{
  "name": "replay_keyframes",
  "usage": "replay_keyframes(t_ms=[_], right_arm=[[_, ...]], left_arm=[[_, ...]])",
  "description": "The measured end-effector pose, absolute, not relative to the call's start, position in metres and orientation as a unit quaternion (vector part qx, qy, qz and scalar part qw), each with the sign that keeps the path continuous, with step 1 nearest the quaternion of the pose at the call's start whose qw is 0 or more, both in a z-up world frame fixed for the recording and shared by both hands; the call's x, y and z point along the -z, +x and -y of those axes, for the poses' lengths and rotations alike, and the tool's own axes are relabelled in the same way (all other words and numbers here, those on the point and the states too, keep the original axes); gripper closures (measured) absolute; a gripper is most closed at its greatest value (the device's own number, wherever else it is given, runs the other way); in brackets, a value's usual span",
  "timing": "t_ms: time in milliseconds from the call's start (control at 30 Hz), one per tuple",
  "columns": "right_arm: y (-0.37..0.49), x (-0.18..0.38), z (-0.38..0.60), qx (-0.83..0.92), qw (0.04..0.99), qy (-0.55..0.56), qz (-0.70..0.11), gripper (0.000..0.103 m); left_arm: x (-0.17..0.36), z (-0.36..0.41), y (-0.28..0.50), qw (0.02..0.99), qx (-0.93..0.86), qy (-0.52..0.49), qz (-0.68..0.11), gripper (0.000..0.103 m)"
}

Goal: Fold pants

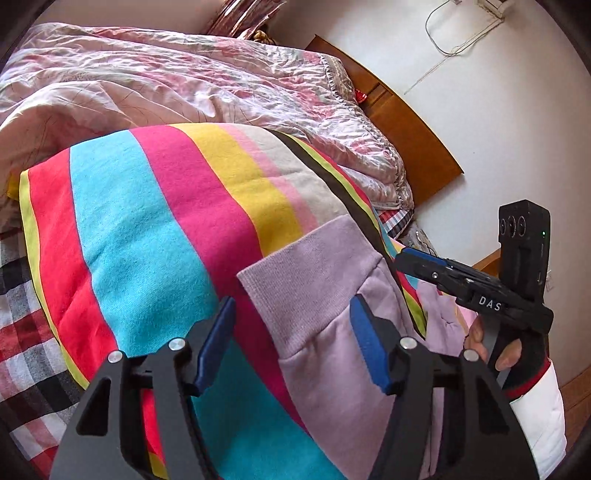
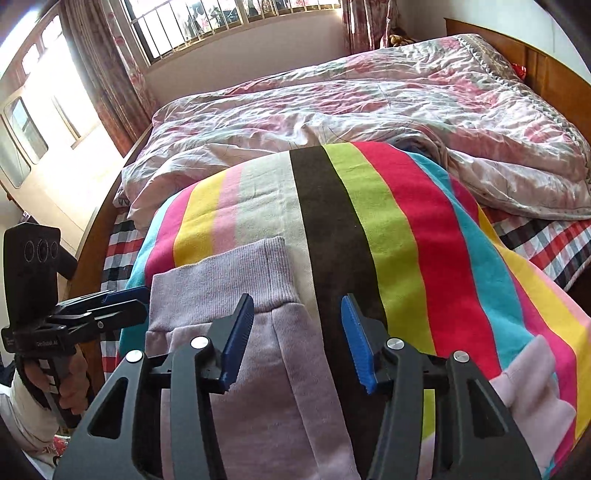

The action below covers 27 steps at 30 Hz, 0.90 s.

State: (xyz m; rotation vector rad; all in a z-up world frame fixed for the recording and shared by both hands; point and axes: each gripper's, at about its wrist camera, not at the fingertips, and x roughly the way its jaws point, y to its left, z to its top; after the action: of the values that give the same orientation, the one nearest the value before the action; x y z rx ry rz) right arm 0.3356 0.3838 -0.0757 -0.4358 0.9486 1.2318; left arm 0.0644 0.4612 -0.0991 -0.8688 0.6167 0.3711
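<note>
The lilac pants lie folded on a striped blanket spread over the bed, filling the lower middle of the left wrist view, their ribbed waistband turned toward the top of the frame. The left gripper hangs over them at the bottom of that view, its blue pads standing apart with nothing pinched, one over the blanket and one over the lilac cloth. In the right wrist view the pants sit lower left, and the right gripper is likewise parted and grasping nothing, one pad over the pants and the other over the blanket's dark stripe. A paler pink piece of cloth shows at the lower right. A rumpled floral quilt covers the upper half, with a checked sheet at the right edge, a wooden headboard and a barred window at the top
</note>
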Motion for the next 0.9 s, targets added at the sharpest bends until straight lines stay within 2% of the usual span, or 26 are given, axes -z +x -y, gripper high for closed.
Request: replay_keyframes(t_ms=[100,167,300,333,367,433,567,667,833,900], right_arm=[[0.333,0.088,-0.401,-0.559,0.678,-0.212,-0.428,0.060],[0.328,0.096,-0.406,-0.563,0.671,-0.224,-0.428,0.068],[0.329,0.101,-0.402,-0.565,0.673,-0.215,-0.427,0.072],[0.327,0.101,-0.401,-0.565,0.675,-0.215,-0.423,0.076],[0.324,0.099,-0.401,-0.565,0.678,-0.220,-0.415,0.082],[0.315,0.095,-0.400,-0.562,0.689,-0.233,-0.394,0.086],[0.301,0.073,-0.400,-0.572,0.705,-0.220,-0.358,0.089],[0.289,0.070,-0.414,-0.571,0.705,-0.241,-0.345,0.089],[0.300,0.097,-0.423,-0.543,0.713,-0.242,-0.372,0.089],[0.304,0.098,-0.422,-0.539,0.715,-0.225,-0.385,0.087]], left_arm=[[0.105,-0.460,0.068,0.842,-0.181,-0.412,-0.296,0.040],[0.107,-0.454,0.072,0.843,-0.192,-0.400,-0.304,0.039],[0.114,-0.451,0.074,0.838,-0.209,-0.403,-0.301,0.040],[0.115,-0.449,0.073,0.839,-0.215,-0.402,-0.298,0.043],[0.115,-0.448,0.074,0.839,-0.223,-0.398,-0.296,0.066],[0.114,-0.449,0.072,0.839,-0.214,-0.407,-0.290,0.096],[0.088,-0.449,0.053,0.855,-0.217,-0.402,-0.246,0.098],[0.077,-0.451,0.050,0.862,-0.222,-0.383,-0.248,0.098],[0.107,-0.457,0.062,0.846,-0.232,-0.381,-0.291,0.097],[0.113,-0.460,0.060,0.843,-0.239,-0.386,-0.288,0.093]])
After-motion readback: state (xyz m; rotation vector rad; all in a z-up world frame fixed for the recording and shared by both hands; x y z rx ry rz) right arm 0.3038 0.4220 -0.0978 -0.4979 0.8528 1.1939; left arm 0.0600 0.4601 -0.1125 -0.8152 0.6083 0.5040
